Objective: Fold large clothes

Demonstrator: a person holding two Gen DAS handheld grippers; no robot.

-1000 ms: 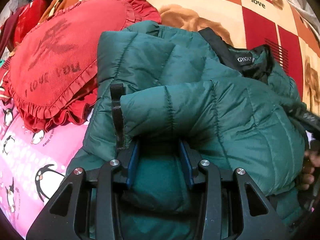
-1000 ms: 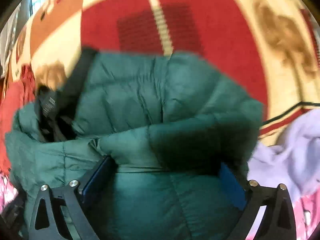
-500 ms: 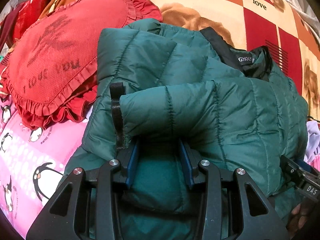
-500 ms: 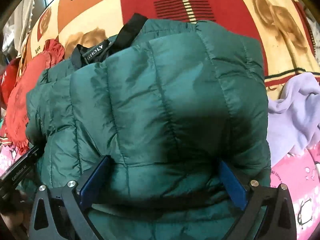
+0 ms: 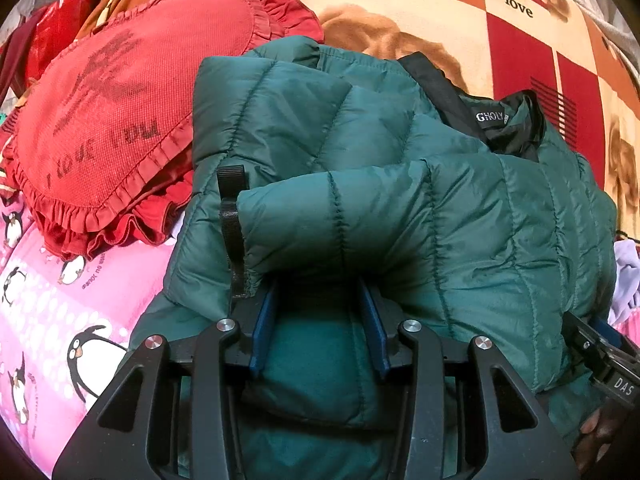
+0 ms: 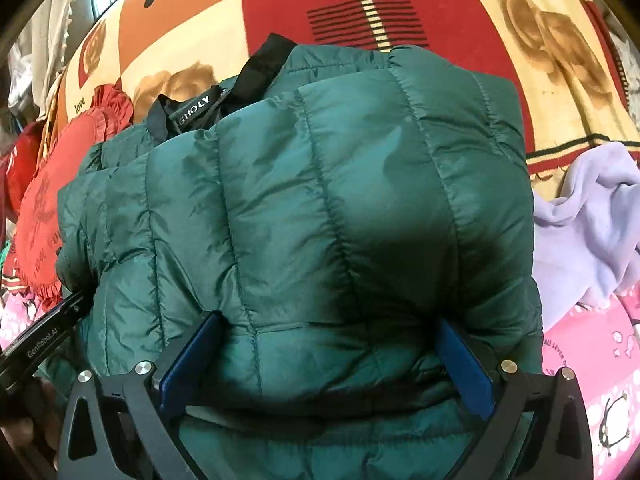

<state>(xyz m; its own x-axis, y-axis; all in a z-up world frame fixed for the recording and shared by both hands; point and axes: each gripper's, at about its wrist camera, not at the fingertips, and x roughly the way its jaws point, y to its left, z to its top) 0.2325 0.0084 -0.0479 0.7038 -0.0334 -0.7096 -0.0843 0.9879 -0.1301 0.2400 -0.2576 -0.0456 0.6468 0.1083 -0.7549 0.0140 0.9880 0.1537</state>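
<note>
A dark green quilted puffer jacket (image 5: 400, 208) lies folded on the bed, black collar with a "GHOLY" label (image 5: 490, 117) at the far end. It fills the right wrist view (image 6: 320, 220). My left gripper (image 5: 320, 300) has its blue pads part closed around a fold at the jacket's near edge; fingertips are hidden under a folded sleeve. My right gripper (image 6: 324, 344) is spread wide, pads on both sides of the jacket's near edge, tips hidden. The right gripper's body also shows in the left wrist view (image 5: 600, 356).
A red frilled heart cushion (image 5: 116, 120) lies left of the jacket. A lilac garment (image 6: 588, 232) lies to its right. A pink penguin sheet (image 5: 60, 320) covers the near bed; an orange, red and cream checked blanket (image 5: 460, 8) lies behind.
The right gripper swung from above the jacket's far right side down to its near edge, jaws still wide. The left gripper stayed on its fold. The jacket settled flatter.
</note>
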